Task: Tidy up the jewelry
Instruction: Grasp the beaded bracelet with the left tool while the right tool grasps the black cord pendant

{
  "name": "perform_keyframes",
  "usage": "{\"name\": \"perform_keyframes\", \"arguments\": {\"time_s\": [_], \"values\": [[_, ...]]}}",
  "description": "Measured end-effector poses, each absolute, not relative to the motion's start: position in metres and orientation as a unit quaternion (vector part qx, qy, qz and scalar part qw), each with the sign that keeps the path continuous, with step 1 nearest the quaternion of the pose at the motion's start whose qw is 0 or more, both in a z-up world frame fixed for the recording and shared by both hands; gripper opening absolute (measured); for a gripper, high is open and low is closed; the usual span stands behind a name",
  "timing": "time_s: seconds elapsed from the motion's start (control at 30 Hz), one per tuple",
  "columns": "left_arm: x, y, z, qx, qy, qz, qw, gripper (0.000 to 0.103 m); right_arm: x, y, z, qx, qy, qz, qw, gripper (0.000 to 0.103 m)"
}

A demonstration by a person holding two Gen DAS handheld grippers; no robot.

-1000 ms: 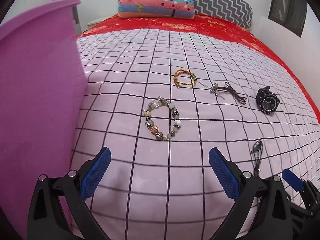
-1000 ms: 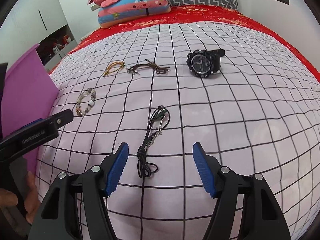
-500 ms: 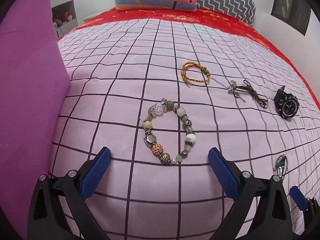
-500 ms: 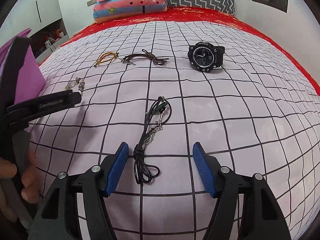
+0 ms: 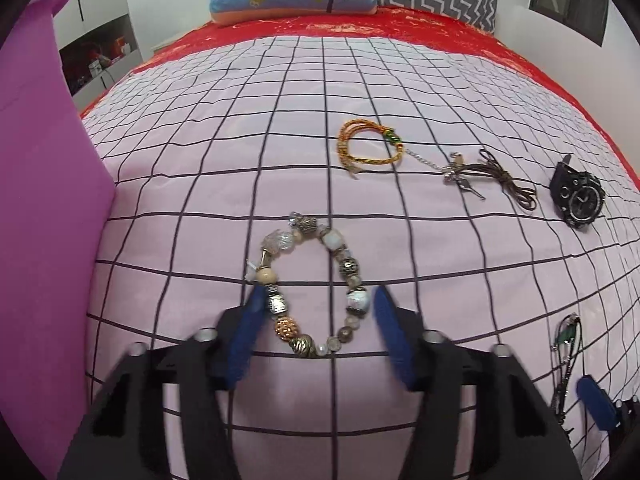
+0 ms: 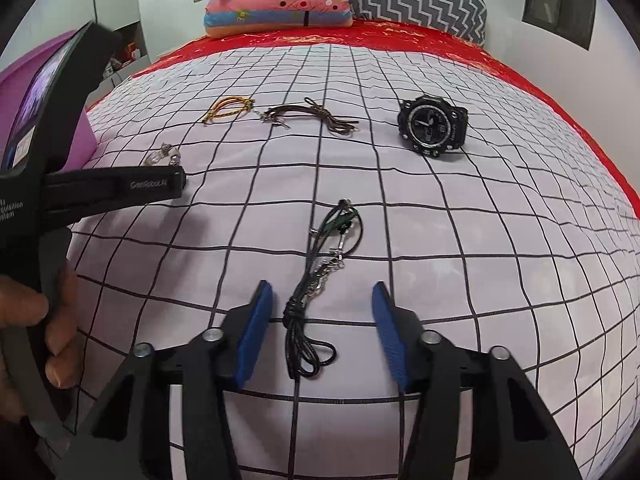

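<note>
So there's the bed (image 5: pixel 280 128) with a pink grid sheet, and a purple bin (image 5: pixel 36 200) on its left edge. The watch (image 6: pixel 434 126) sits far right on the bed. The left tool (image 5: pixel 316 316) has its fingers apart around the bead bracelet (image 5: pixel 310 284), not squeezing. The right tool (image 6: pixel 322 308) is spread wide too, straddling the black cord necklace (image 6: pixel 320 280).

Beaded bracelet (image 5: pixel 308 284) lies left of corded necklace (image 5: pixel 564 360), watch (image 5: pixel 578 200) behind.
</note>
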State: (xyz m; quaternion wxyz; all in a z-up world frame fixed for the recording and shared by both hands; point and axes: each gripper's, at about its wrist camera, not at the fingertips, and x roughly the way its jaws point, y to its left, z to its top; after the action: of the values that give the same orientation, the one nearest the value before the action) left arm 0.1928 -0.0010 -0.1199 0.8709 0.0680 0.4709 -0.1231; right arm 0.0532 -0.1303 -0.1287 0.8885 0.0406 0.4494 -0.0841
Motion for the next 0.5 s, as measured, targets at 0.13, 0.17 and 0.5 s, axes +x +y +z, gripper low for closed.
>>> {"name": "perform_keyframes", "arguments": {"time_s": [0.13, 0.17, 0.5], "values": [[0.19, -0.003, -0.118, 0.059, 0.474, -0.13, 0.869, 0.017, 0.055, -0.126, -0.129, 0.034, 0.454, -0.071, 0.888, 0.009], [0.189, 0.0, -0.117, 0.049, 0.475, -0.135, 0.868, 0.017, 0.055, -0.126, -0.128, 0.036, 0.454, -0.068, 0.887, 0.009], [0.147, 0.018, -0.105, 0.022, 0.49, -0.16, 0.857, 0.015, 0.04, -0.135, -0.116, 0.097, 0.454, -0.015, 0.885, 0.008]]}}
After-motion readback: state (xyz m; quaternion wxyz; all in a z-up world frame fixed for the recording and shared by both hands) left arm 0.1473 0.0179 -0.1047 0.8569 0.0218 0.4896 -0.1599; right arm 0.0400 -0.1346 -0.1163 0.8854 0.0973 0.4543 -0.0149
